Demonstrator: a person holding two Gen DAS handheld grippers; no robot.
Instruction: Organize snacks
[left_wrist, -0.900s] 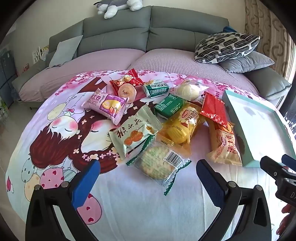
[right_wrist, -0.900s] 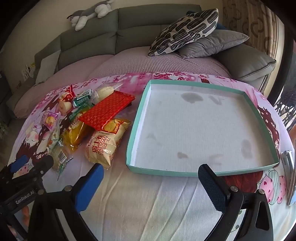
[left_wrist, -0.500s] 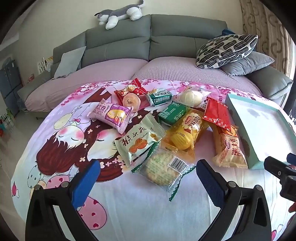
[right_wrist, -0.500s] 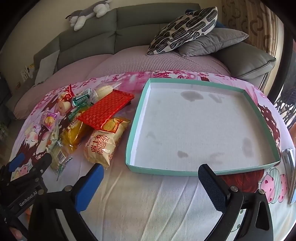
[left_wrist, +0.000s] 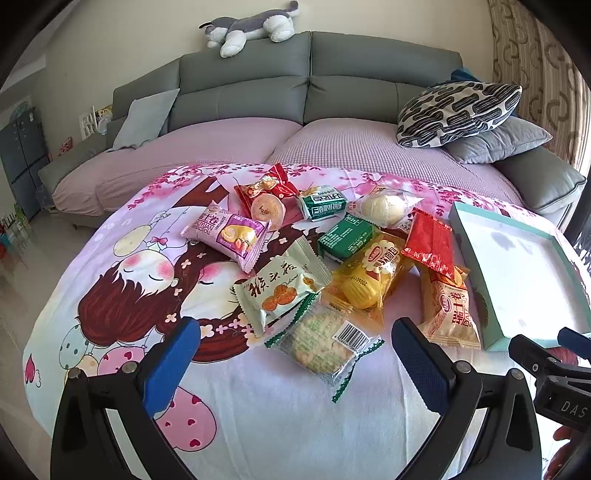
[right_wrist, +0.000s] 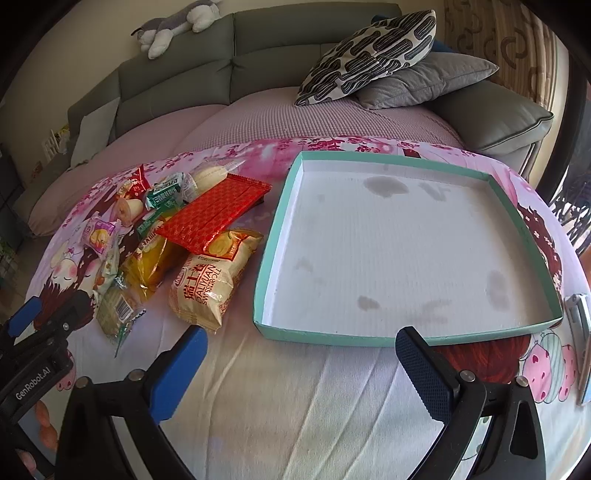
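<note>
Several snack packs lie in a heap on the cartoon-print cloth (left_wrist: 258, 406): a clear cracker pack (left_wrist: 320, 341), a pale green pack (left_wrist: 280, 288), a yellow cake pack (left_wrist: 369, 280), a beige Swiss roll pack (left_wrist: 448, 304) (right_wrist: 208, 282) and a red pack (left_wrist: 430, 245) (right_wrist: 214, 214). An empty teal-rimmed tray (right_wrist: 388, 338) (left_wrist: 476, 295) sits to their right. My left gripper (left_wrist: 295, 354) is open and empty, just short of the cracker pack. My right gripper (right_wrist: 301, 363) is open and empty in front of the tray's near rim.
A grey sofa (left_wrist: 306, 85) with a patterned cushion (left_wrist: 458, 109) and a plush toy (left_wrist: 251, 26) stands behind the cloth. A silver object (right_wrist: 580, 325) lies at the cloth's right edge. The cloth's near edge drops off on the left.
My left gripper has pulled back and tilted up a little, so the snacks sit higher and farther in its view. My right gripper has barely moved. Both stay open.
</note>
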